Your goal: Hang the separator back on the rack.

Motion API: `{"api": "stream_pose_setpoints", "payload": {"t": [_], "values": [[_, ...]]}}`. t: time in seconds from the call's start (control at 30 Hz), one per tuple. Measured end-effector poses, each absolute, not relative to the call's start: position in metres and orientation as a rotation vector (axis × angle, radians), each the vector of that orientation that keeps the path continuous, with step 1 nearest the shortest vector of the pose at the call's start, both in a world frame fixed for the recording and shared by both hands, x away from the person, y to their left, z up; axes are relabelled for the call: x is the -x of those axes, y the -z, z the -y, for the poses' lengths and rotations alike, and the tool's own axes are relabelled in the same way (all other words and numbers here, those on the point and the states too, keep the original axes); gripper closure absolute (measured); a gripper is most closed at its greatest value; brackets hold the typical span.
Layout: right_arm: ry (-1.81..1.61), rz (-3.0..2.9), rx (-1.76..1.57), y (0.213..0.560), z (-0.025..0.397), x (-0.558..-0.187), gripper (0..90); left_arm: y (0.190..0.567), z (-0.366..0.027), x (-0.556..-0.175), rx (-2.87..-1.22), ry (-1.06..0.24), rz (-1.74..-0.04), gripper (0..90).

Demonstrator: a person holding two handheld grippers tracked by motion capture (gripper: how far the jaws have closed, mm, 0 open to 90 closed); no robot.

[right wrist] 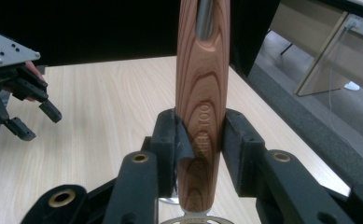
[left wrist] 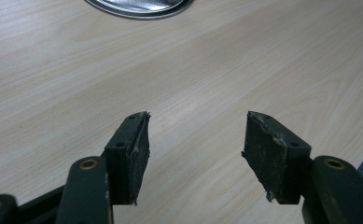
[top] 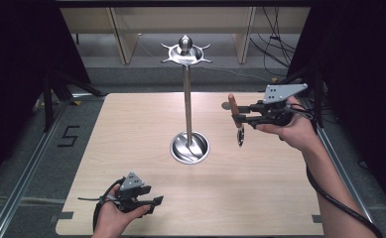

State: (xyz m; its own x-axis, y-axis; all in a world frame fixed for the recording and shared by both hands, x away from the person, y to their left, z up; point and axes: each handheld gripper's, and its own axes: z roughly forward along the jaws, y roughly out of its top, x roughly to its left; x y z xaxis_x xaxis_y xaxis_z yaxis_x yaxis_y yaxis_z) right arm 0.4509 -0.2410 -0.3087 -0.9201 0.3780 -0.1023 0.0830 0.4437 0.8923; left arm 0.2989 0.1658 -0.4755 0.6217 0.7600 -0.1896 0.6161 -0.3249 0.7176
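A wooden-handled metal utensil (top: 233, 105) hangs in the air right of the stand, and my right gripper (top: 236, 115) is shut on its handle. In the right gripper view the reddish wooden handle (right wrist: 202, 93) stands upright, clamped between the two black pads of the right gripper (right wrist: 200, 140). A tall steel stand (top: 187, 99) rises from a round base (top: 189, 148) at the table's middle, with a hook ring (top: 185, 52) on top. My left gripper (top: 153, 202) rests low near the front edge, open and holding nothing. Its pads gape over bare wood in the left gripper view (left wrist: 195, 154).
The light wooden table (top: 131, 129) ends in dark floor and metal rails on both sides. The stand's base (left wrist: 139, 5) lies just ahead of the left gripper. The left gripper (right wrist: 25, 109) appears far off in the right gripper view. Wooden furniture legs stand beyond the table.
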Motion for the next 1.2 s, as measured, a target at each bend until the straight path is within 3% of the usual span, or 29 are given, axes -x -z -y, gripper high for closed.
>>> {"api": "stream_pose_setpoints", "payload": {"t": [1.2], "values": [[-1.509,-2.343,-0.39,0.278,0.234,-0.456,68.5,0.476,-0.165,-0.299,-2.052,-0.227,-1.072,39.6]]}}
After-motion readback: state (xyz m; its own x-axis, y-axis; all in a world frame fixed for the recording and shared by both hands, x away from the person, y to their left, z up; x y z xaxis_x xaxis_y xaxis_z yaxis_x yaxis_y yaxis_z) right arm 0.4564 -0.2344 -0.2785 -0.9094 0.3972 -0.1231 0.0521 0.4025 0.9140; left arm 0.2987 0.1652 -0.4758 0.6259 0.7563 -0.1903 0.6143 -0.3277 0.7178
